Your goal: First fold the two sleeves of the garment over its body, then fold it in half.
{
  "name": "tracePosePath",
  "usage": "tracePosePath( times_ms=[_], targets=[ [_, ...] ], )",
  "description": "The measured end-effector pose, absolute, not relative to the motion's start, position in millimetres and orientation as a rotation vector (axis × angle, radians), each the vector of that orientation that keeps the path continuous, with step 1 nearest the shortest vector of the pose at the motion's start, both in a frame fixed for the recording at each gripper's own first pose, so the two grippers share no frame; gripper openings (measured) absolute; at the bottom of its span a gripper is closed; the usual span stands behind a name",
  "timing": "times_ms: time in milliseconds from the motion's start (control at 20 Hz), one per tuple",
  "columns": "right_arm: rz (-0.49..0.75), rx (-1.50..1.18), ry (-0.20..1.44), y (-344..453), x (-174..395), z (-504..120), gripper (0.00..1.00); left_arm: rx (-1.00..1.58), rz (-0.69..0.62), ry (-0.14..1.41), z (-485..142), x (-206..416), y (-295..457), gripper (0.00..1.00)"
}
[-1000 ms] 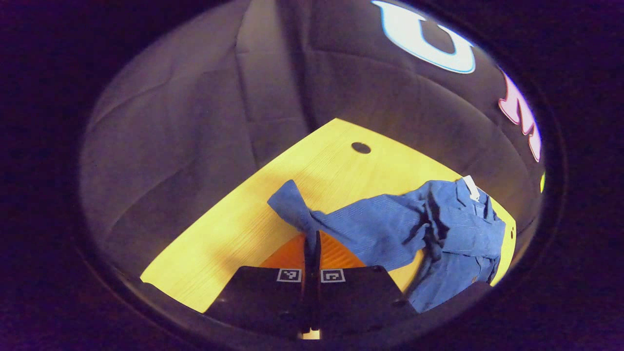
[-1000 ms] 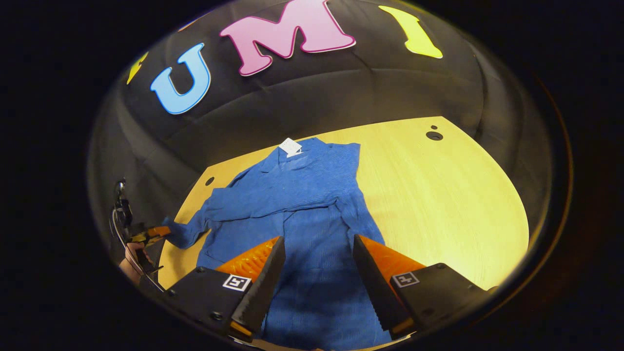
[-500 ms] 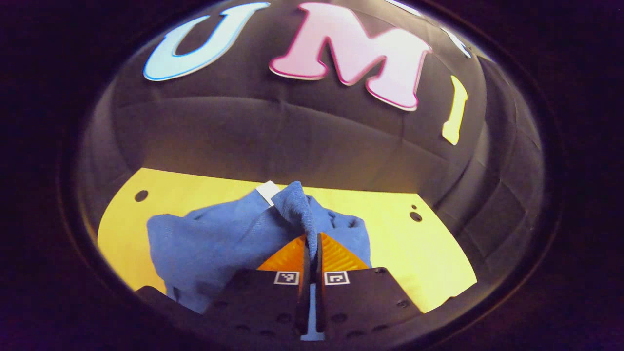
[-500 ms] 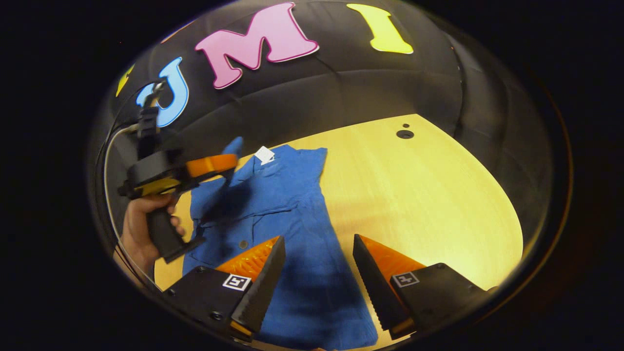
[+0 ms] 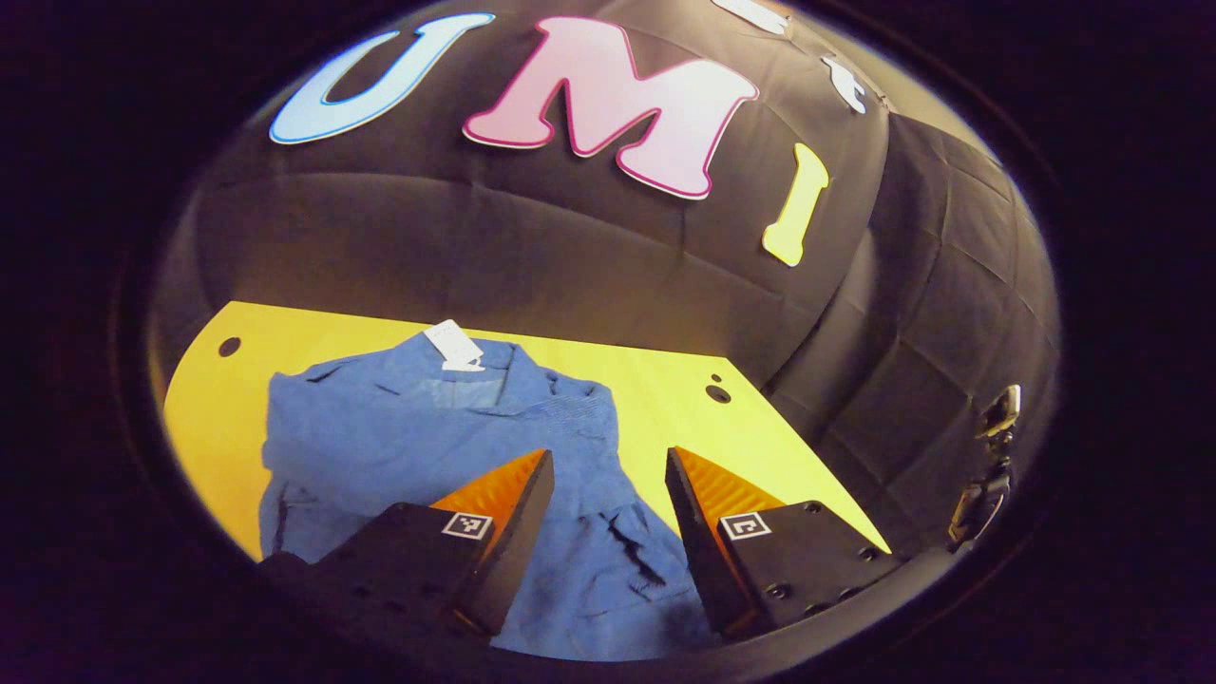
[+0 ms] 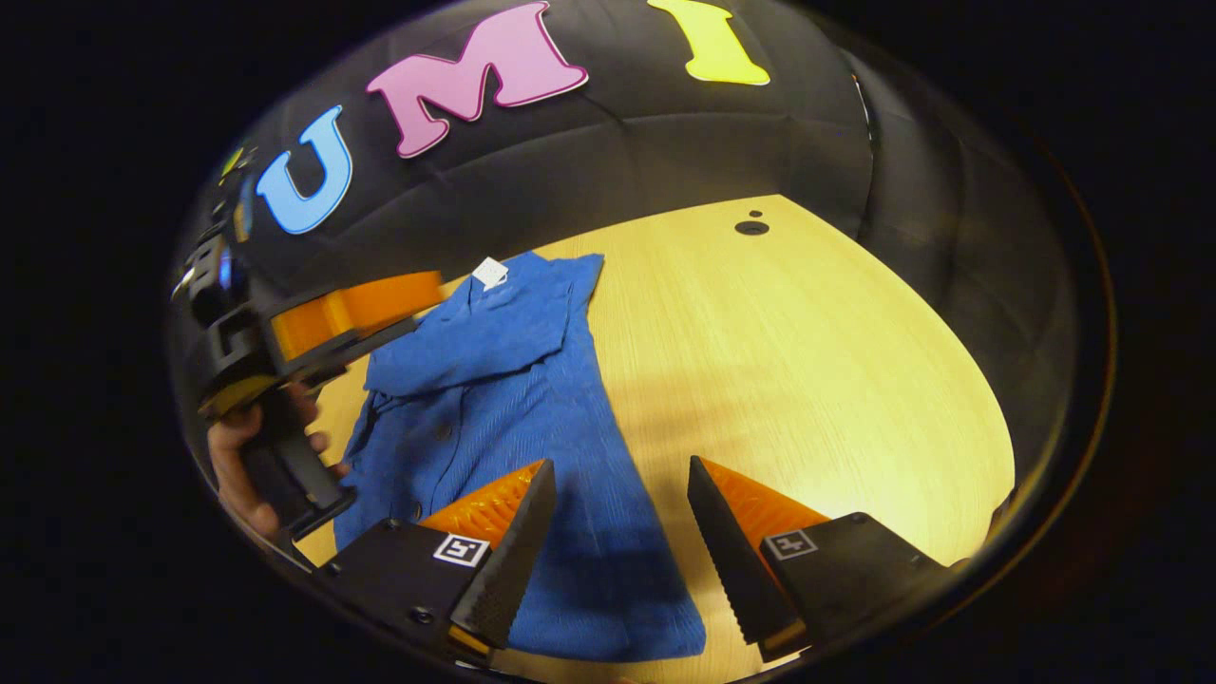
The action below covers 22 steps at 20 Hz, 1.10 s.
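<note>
A blue button-up garment [image 5: 408, 446] lies on the yellow wooden table [image 5: 665, 399], collar and white tag [image 5: 454, 344] toward the far wall. A sleeve [image 6: 475, 332] lies folded across its chest. My left gripper [image 5: 600, 532] hovers open over the garment's lower body, holding nothing. My right gripper [image 6: 617, 551] is open above the garment's [image 6: 532, 446] lower right edge, also with nothing in it. In the right gripper view the left gripper [image 6: 313, 323] appears at the far left, held by a hand [image 6: 237, 465], above the garment's left side.
The table [image 6: 807, 380] stretches bare to the right of the garment, with small round holes [image 6: 750, 227] near its far corners. The black booth wall [image 5: 532, 256] stands close behind the table's far edge.
My left gripper carried the sleeve over the garment's body, then opened and let it go. The sleeve now lies across the chest. The right gripper stayed open and shifted slightly.
</note>
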State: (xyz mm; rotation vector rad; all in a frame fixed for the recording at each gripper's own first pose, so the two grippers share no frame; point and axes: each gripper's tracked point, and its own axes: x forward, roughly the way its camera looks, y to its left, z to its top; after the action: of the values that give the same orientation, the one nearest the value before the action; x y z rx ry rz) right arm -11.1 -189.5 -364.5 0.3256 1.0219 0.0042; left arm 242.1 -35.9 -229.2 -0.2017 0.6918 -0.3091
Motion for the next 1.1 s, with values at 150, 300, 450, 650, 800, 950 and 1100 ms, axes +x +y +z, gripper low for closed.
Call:
tracePosePath(
  times_ms=[150, 300, 450, 650, 800, 950, 1100],
  targets=[
    [0.034, 0.296, 1.127, -179, -52, -372, 0.9, -0.076, -0.17, 0.846, -256, 131, 63, 0.7],
    [0.023, 0.206, 1.207, -190, -103, -376, 0.9, 0.009, -0.056, 1.04, -285, 13, 131, 0.7],
    [-0.039, 0.23, 1.283, -190, -144, -389, 0.9, -0.025, 0.005, 1.092, -309, -46, 153, 0.7],
    [-0.072, 0.204, 1.308, -182, -160, -403, 0.9, -0.042, 0.079, 1.147, -336, -59, 147, 0.7],
    [-0.058, 0.133, 1.296, -184, -160, -406, 0.91, -0.049, 0.099, 1.133, -350, -53, 147, 0.7],
    [-0.083, 0.135, 1.276, -185, -157, -408, 0.9, -0.067, 0.115, 1.142, -349, -49, 149, 0.71],
    [-0.067, 0.103, 1.276, -185, -159, -409, 0.9, -0.068, 0.12, 1.149, -350, -47, 148, 0.71]
  ],
)
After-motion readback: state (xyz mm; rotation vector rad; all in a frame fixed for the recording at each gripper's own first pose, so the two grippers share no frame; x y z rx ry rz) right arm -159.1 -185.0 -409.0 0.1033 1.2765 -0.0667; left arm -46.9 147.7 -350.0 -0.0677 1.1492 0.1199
